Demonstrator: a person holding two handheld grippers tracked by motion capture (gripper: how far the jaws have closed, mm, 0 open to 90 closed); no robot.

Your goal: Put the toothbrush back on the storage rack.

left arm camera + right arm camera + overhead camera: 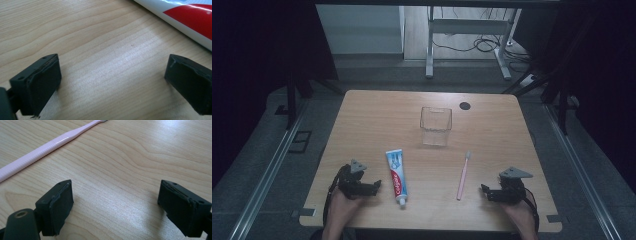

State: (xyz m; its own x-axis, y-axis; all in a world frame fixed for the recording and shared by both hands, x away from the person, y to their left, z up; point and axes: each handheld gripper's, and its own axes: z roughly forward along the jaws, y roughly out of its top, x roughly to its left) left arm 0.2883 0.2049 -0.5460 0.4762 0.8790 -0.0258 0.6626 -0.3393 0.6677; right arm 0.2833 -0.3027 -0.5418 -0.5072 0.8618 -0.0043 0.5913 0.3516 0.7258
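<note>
1. Left gripper rested on the table near the front edge, jaws spread wide with bare wood between them, holding nothing
2. Right gripper rested likewise at the front right, jaws spread apart and empty
3. Tube of toothpaste lay flat just beside the left gripper, cap toward the person, crimped end toward the cup. In the left gripper view its red and white wall lay just past the right-hand jaw, not touching
4. Brush, pink, lay flat near the right gripper, head pointing at the cup; in the right gripper view the handle ran slantwise beyond the left-hand jaw, apart from it
5. Cup stood upright, clear and empty, mid-table behind both items
6. Judgement, tube: light, soft-walled, glossy, likely to dent and slip. Best gripped across the body near the stiffer cap shoulder, with modest squeeze
7. Judgement, brush: very light, stiff, thin and low on the wood, so prone to roll or skid. Take it across the ribbed mid-handle, jaws close to the surface
</note>
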